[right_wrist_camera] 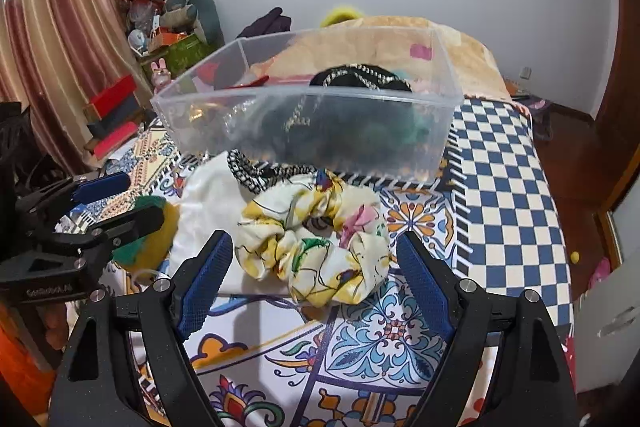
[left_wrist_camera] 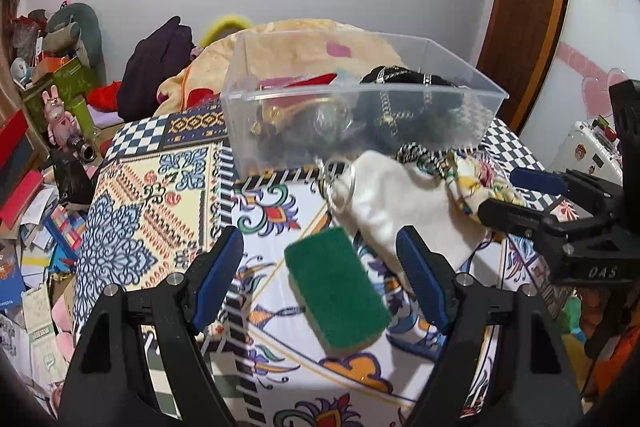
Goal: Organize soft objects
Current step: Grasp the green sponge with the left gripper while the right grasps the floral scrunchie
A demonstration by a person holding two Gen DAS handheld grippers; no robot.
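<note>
A green-topped sponge (left_wrist_camera: 336, 291) lies on the patterned bedspread between the fingers of my open left gripper (left_wrist_camera: 320, 259). A white cloth pouch (left_wrist_camera: 404, 203) with a metal ring lies just beyond it. A floral scrunchie (right_wrist_camera: 316, 247) lies between the fingers of my open right gripper (right_wrist_camera: 314, 259), which hovers just above it. A black-and-white checked band (right_wrist_camera: 256, 171) lies behind the scrunchie. A clear plastic bin (left_wrist_camera: 360, 103) stands farther back and holds dark soft items. The bin also shows in the right wrist view (right_wrist_camera: 312, 115). Both grippers are empty.
The patterned bedspread (right_wrist_camera: 504, 211) covers the bed. A beige blanket (left_wrist_camera: 304, 43) and dark clothes lie behind the bin. Boxes, papers and toys (left_wrist_camera: 44, 187) crowd the floor at the left. A wooden door (left_wrist_camera: 524, 7) stands at the right.
</note>
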